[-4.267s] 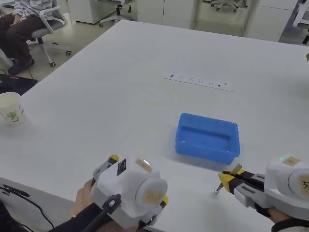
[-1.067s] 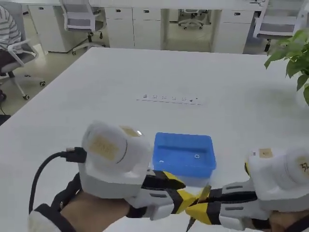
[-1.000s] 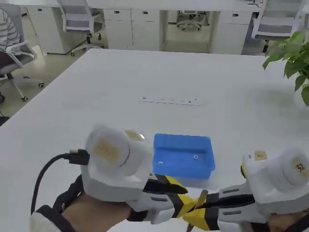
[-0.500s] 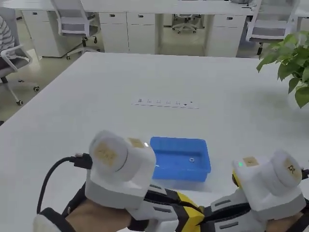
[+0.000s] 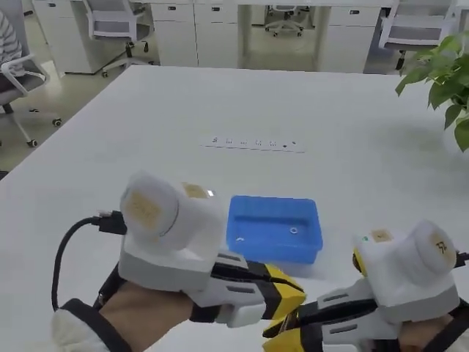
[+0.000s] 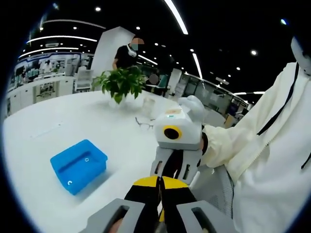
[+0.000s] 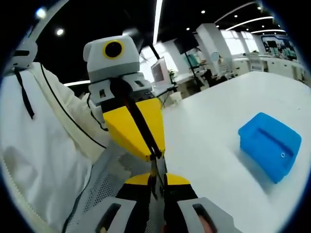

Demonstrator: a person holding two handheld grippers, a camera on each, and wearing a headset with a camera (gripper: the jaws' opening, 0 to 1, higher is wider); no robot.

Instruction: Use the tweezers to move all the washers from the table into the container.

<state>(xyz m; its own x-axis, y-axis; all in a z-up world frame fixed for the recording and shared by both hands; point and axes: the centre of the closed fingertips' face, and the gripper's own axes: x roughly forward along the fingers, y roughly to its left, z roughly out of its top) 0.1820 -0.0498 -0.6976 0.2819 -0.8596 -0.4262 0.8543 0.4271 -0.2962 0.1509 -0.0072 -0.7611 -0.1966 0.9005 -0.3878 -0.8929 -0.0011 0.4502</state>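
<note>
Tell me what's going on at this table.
A person holds a gripper in each hand, tip to tip on the near side of the blue container. The right gripper is shut on the tweezers, and the left gripper, jaws closed, meets their far end. Two washers lie in the container on the white table.

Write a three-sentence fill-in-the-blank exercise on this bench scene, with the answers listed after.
1. The container on the table is ___ in colour.
2. The washers that can be seen lie ___ the container.
3. In the head view, the leafy plant stands at the table's ___ edge.

Missing words: blue; inside; right
</note>
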